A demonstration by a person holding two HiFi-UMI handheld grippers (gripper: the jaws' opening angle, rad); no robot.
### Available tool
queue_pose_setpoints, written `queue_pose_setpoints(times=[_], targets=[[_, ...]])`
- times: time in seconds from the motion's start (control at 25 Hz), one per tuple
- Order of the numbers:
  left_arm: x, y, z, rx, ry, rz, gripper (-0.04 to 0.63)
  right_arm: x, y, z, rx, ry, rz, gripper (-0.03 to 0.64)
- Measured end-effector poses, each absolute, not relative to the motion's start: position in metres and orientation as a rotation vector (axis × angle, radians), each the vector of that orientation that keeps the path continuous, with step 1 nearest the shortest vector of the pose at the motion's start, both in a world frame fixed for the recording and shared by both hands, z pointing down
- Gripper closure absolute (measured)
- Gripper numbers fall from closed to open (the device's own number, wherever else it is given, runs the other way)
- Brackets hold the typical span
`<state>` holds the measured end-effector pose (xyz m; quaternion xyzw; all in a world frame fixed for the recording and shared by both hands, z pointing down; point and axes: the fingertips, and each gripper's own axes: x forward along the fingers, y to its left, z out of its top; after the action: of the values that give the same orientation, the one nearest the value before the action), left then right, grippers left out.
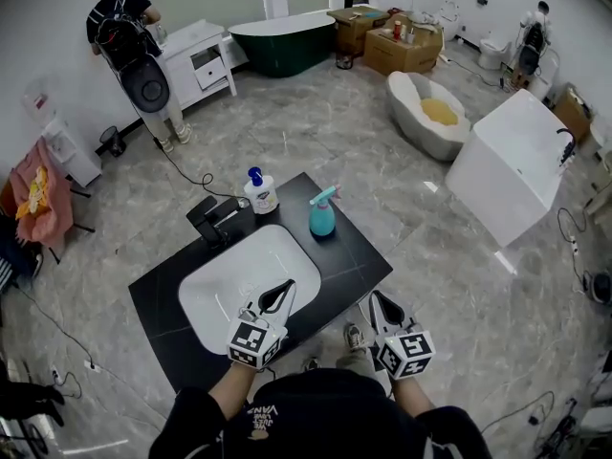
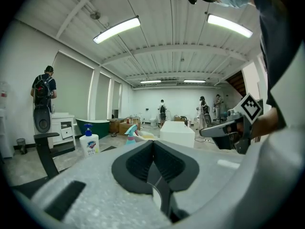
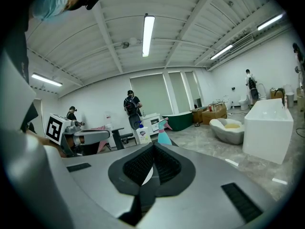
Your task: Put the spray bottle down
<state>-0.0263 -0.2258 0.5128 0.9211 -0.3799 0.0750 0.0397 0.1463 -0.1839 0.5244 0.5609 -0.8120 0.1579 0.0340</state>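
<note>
Spray bottle (image 1: 322, 214) is standing upright on the far side of the black tabletop (image 1: 163, 304), just past the white sink (image 1: 239, 285), with a soap pump (image 1: 259, 192) to its left. At the near edge, well apart from it, the left tool (image 1: 283, 293) and right tool (image 1: 381, 306) are both pressed together with nothing in them.

Spray bottle (image 1: 322, 213): teal body, pink-and-blue trigger head. Upright on black counter (image 1: 359, 256), standing free. Well ahead of left claw (image 1: 285, 287) and right claw (image 1: 377, 298), roughly midway between their lines. Neither claw touching it.
</note>
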Motion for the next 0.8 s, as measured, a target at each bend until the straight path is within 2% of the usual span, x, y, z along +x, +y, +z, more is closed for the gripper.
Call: queue_pose_setpoints(times=[0.44,0.8], targets=[[-0.072,-0.184,0.507,2.798,-1.229,0.197,0.577,0.112,-0.148,0.536,1.718,-2.473,0.523,0.615],[-0.078,-0.17,0.512,2.799,-1.229,0.22,0.577,0.107,-0.135,0.536,1.714,-2.44,0.515,0.615]])
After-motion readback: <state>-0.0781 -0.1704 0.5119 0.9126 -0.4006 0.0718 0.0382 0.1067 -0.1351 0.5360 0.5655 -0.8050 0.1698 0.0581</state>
